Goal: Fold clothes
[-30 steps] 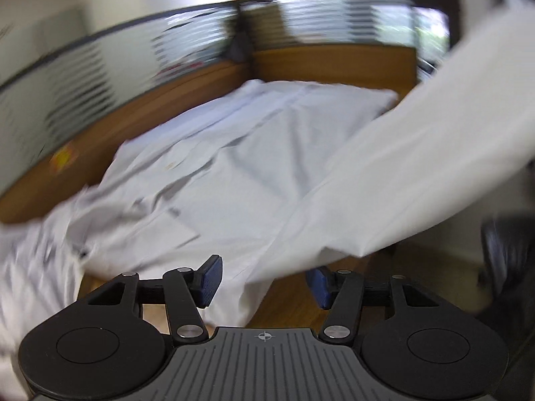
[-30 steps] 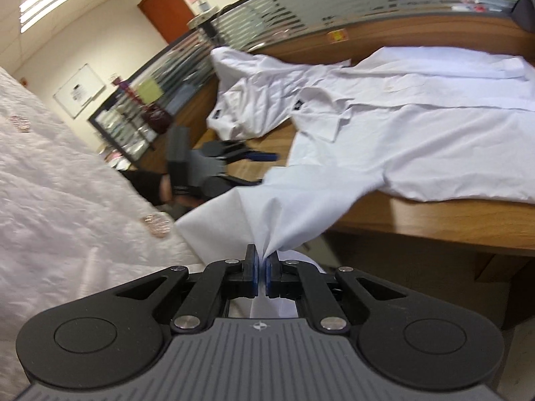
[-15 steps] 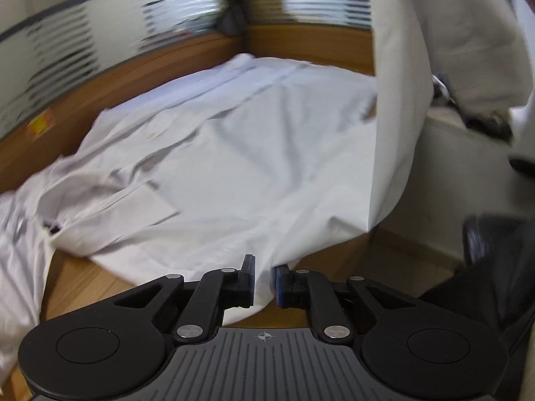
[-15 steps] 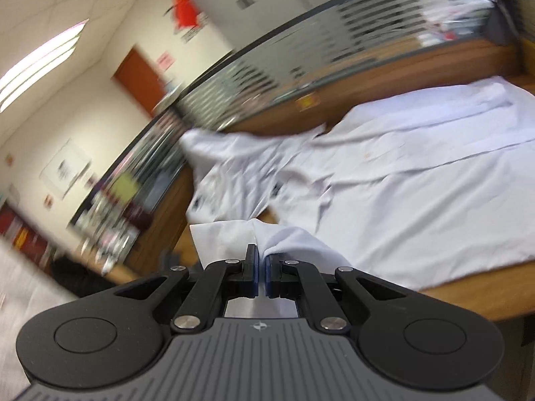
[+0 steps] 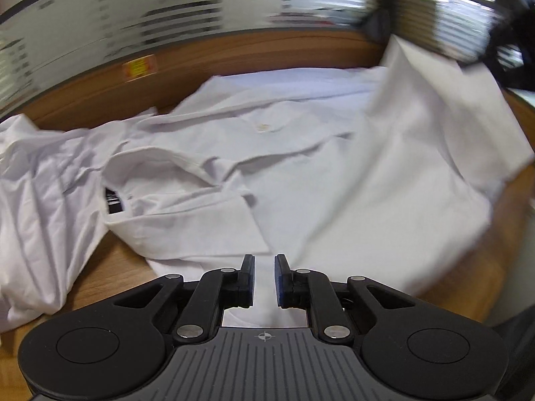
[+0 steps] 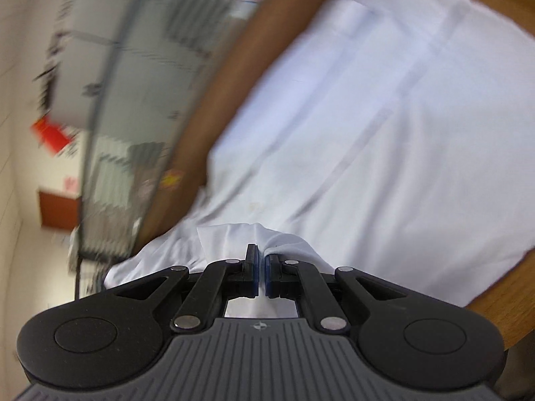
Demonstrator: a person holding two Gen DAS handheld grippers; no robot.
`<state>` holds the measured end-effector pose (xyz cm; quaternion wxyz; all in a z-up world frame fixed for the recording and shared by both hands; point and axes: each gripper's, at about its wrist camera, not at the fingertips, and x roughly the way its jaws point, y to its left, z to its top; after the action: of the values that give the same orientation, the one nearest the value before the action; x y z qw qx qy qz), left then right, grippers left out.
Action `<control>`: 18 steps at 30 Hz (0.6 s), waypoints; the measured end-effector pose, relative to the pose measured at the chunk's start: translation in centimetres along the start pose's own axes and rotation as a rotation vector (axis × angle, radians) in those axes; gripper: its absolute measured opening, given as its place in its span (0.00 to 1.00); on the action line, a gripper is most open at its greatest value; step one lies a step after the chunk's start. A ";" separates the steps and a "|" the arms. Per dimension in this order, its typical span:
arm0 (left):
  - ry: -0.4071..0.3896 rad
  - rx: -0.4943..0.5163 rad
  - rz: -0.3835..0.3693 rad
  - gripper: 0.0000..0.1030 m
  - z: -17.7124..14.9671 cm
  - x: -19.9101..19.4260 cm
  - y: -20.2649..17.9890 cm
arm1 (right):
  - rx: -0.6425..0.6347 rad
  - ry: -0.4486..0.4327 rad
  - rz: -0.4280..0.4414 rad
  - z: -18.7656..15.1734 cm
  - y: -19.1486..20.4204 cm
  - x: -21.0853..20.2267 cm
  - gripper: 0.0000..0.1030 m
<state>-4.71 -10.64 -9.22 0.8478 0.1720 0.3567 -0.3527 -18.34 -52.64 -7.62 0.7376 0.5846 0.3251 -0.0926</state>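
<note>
A white cotton collared shirt [image 5: 301, 167] lies spread over the curved wooden bench [image 5: 110, 267], its collar toward the bench's left end and its body reaching to the back edge under the frosted striped glass partition [image 5: 133, 16]. A second crumpled white garment [image 5: 36, 200] is heaped just beside it at the left end. The left claw [image 5: 264, 280] sits low over the near edge, its blue pads narrowly apart after closing in, with the shirt's near hem running between them; whether the pads actually pinch the cloth is unclear. The right claw [image 6: 261, 274] is clamped tight on a bunched fold of the white shirt [image 6: 384, 133], holding that fold above the shirt's spread body, toward the bench's right end.
</note>
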 end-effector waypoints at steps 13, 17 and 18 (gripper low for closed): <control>0.018 -0.179 0.213 0.40 2.0 -3.1 -6.9 | -0.152 0.167 -0.127 7.4 -3.6 6.1 0.58; 0.037 -0.206 0.260 0.42 2.1 -3.5 -9.3 | -0.485 0.259 -0.141 7.2 -0.5 5.0 0.60; 0.042 -0.212 0.272 0.42 2.0 -3.5 -9.9 | -0.579 0.285 -0.145 6.7 0.3 4.7 0.61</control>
<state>-12.63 -16.92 -5.65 0.8935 0.1354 0.3831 -0.1914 -12.08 -57.57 -9.39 0.8118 0.3329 0.4785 0.0342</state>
